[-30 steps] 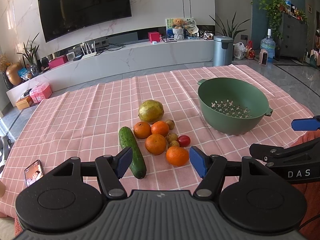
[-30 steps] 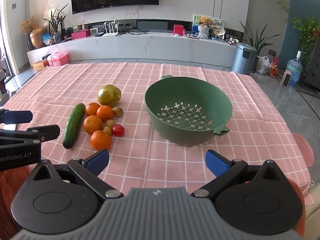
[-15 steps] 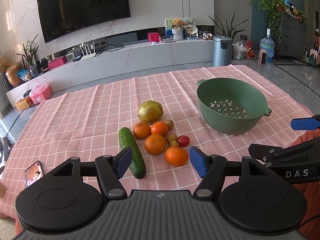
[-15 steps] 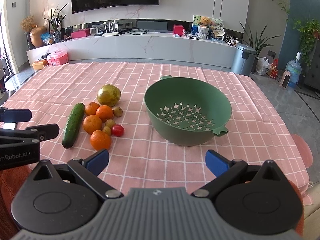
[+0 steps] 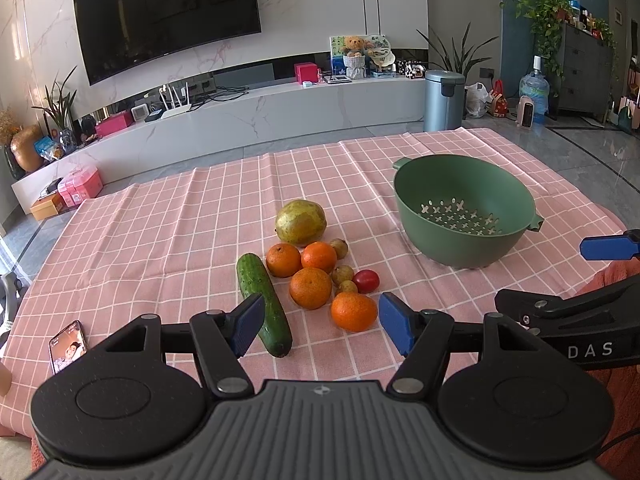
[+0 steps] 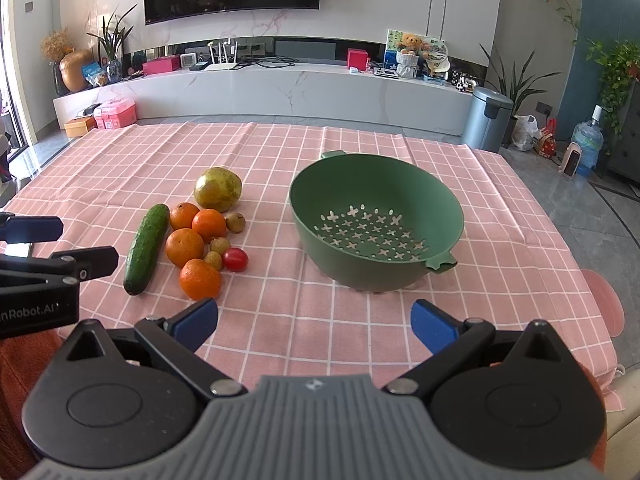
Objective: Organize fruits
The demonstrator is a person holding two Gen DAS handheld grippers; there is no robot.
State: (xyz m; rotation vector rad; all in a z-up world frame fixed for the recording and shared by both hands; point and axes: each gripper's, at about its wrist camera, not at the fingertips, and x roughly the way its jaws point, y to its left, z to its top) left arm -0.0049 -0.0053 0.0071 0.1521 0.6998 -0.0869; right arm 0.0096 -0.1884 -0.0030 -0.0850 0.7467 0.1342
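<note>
A cluster of produce lies on the pink checked tablecloth: a yellow-green pear, several oranges with the nearest one, a cucumber, a red tomato and small brownish fruits. An empty green colander stands to their right. My left gripper hovers open just short of the nearest orange, holding nothing. My right gripper hangs open and empty in front of the colander; the fruits, including the pear and cucumber, lie to its left.
A phone lies near the table's front left edge. Each gripper shows at the side of the other's view. A white media bench and a metal bin stand beyond the table.
</note>
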